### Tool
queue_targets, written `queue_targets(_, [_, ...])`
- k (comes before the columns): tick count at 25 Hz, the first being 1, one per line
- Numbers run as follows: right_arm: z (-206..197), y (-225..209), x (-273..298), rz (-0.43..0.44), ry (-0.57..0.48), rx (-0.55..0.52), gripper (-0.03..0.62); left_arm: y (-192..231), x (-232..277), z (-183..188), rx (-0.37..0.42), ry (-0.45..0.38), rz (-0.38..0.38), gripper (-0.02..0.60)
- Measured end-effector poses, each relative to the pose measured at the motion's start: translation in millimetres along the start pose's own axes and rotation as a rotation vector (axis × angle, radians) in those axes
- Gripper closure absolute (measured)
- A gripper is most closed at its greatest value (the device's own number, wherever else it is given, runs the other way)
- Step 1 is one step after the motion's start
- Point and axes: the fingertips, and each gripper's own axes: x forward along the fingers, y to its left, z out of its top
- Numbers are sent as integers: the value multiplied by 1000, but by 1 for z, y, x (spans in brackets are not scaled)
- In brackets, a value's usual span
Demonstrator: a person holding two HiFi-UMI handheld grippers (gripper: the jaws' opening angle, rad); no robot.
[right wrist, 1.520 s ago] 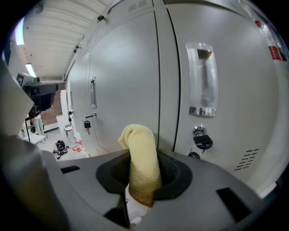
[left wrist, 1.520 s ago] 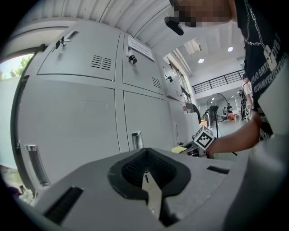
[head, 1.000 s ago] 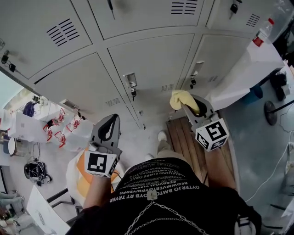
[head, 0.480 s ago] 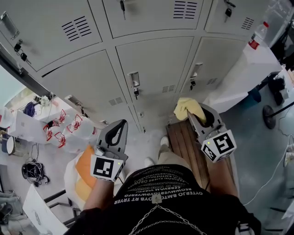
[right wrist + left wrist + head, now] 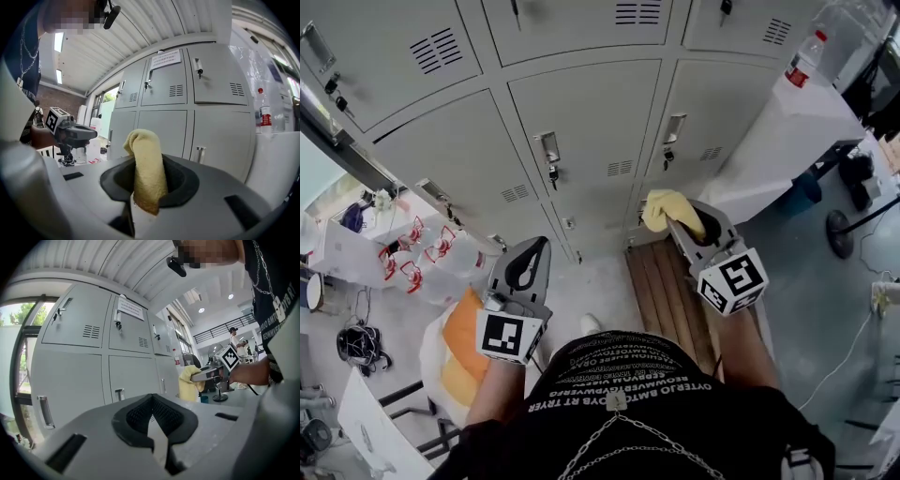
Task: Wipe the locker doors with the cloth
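Cloth [image 5: 146, 173]: yellow, pinched in the right claw [image 5: 673, 217], held apart from the locker doors [image 5: 581, 122].
Left claw [image 5: 152, 404]: pressed together, holding nothing.
Locker doors: grey, keys hanging in locks.

Wood slats [image 5: 654, 286] on grey floor [image 5: 811, 314]; white table [image 5: 787, 131] rt; window [image 5: 11, 348] lft.

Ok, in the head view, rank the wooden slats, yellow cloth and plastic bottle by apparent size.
1. wooden slats, partly hidden by the person
2. yellow cloth
3. plastic bottle, farther from the camera
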Motion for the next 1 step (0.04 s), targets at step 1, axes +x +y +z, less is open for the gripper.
queue_targets(1, [0, -3, -3, 4, -2, -1, 505, -5, 1, 2, 6, -1, 3, 577])
